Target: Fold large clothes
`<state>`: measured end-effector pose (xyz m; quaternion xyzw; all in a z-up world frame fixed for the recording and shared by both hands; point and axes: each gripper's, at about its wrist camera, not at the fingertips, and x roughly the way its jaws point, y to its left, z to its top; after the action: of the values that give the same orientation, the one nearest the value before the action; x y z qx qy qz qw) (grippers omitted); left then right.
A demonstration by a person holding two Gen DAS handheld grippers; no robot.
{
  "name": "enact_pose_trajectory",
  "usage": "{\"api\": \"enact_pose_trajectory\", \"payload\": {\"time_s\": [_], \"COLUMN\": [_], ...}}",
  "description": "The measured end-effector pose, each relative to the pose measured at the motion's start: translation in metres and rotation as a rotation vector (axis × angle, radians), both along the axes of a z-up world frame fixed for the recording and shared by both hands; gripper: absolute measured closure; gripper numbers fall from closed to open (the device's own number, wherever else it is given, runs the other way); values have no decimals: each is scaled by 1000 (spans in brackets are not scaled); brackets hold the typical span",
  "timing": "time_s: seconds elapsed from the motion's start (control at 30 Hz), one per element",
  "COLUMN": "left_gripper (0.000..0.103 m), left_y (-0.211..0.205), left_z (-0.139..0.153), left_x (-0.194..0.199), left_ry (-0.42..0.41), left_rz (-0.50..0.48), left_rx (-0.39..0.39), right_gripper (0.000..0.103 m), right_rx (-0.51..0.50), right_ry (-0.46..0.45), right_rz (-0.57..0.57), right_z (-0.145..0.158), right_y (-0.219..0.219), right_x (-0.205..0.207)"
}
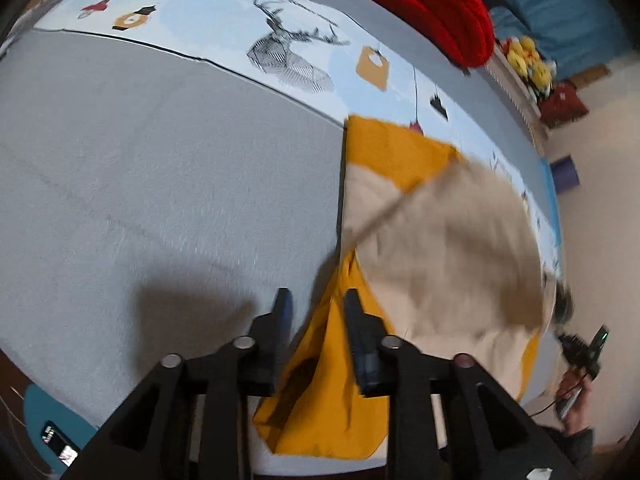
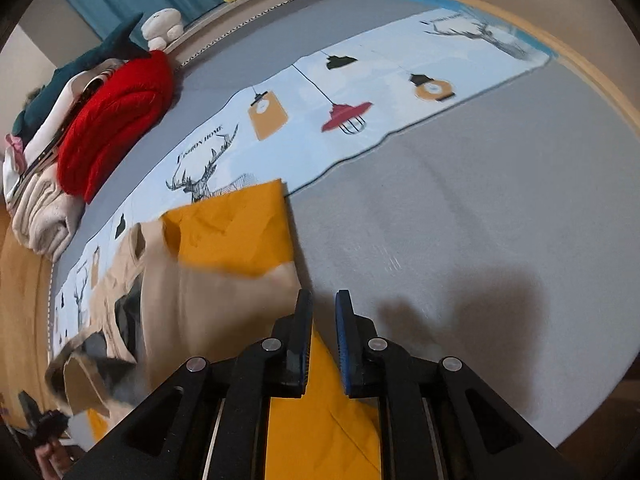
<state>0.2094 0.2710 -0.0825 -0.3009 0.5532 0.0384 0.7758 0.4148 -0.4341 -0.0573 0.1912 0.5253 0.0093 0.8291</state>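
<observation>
My left gripper and right gripper both stand partly open, gripping nothing that I can make out, over the mustard-and-beige garment lying half folded on the grey bed. The loose beige flap could slump and spoil the fold. The printed runner reads "Fashion Home", I think.

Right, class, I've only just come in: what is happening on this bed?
A person with a handheld gripper in each hand is folding a large mustard-yellow and beige garment on the grey bedspread. The left gripper and right gripper each straddle a yellow edge, with jaws apart. The beige part is blurred, apparently mid-swing. A red knitted item tops a pile of other clothes at the far side.
</observation>
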Motion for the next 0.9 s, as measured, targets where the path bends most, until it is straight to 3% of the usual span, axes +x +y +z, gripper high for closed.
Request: {"api": "enact_pose_trajectory", "payload": {"time_s": [0.2, 0.33, 0.67, 0.9], "left_gripper": [64, 61, 55, 54], "left_y": [-33, -39, -60, -61], "left_z": [-1, -1, -3, 0], "left_x": [3, 13, 39, 52], "left_ry": [17, 10, 22, 1], "left_rz": [-122, -121, -126, -121], "left_rx": [82, 95, 139, 164], "right_gripper": [75, 73, 70, 68], "right_rx": [-55, -145, -148, -169], "right_ry": [48, 79, 107, 79], "right_rz": [166, 259, 230, 228], "right_z": [-9, -12, -27, -31], "right_y": [23, 39, 43, 50], "right_x": [-25, -32, -19, 5]}}
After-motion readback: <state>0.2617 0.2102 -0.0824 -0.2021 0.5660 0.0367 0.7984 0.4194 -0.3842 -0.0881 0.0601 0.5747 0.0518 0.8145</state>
